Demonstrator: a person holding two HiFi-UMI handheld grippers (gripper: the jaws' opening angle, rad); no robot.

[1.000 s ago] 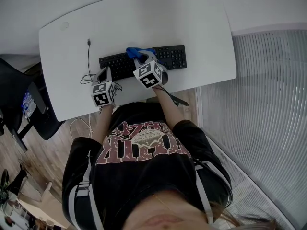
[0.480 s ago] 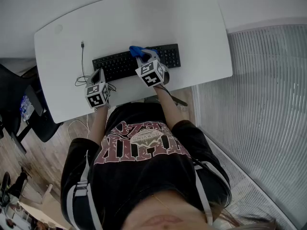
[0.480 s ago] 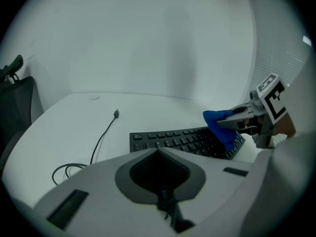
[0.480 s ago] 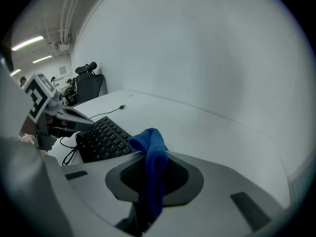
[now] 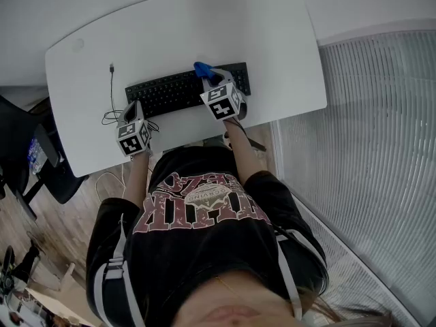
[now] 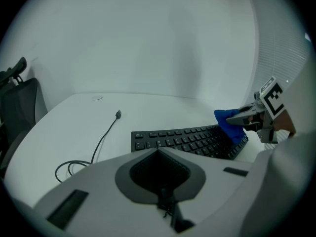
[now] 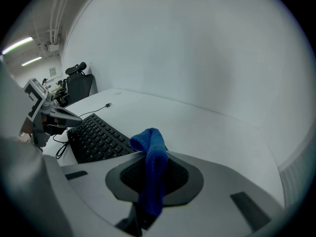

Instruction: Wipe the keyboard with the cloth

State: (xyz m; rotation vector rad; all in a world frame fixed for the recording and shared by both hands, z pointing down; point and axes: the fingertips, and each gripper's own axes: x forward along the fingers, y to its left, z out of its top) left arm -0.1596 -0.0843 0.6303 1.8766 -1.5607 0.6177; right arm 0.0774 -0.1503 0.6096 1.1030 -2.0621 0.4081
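Observation:
A black keyboard [image 5: 178,90] lies across the white desk [image 5: 272,39], in front of the person. My right gripper [image 5: 208,75] is shut on a blue cloth [image 5: 201,68] and holds it on the keys right of the keyboard's middle. In the right gripper view the cloth [image 7: 150,164] hangs from the shut jaws, with the keyboard [image 7: 96,139] to their left. My left gripper [image 5: 136,109] hovers near the keyboard's front left corner, shut with nothing in it. From the left gripper view I see the keyboard [image 6: 190,139], the cloth [image 6: 228,124] and the right gripper [image 6: 249,116] on its right end.
A thin black cable [image 5: 112,92] runs from the desk's back to a loose coil left of the keyboard, also in the left gripper view as the cable [image 6: 104,136]. A dark office chair [image 5: 30,159] stands left of the desk. A ribbed white surface [image 5: 368,148] fills the right.
My right gripper has slid the cloth rightward along the keyboard, from its middle toward the right part. The left gripper has stayed by the front left corner.

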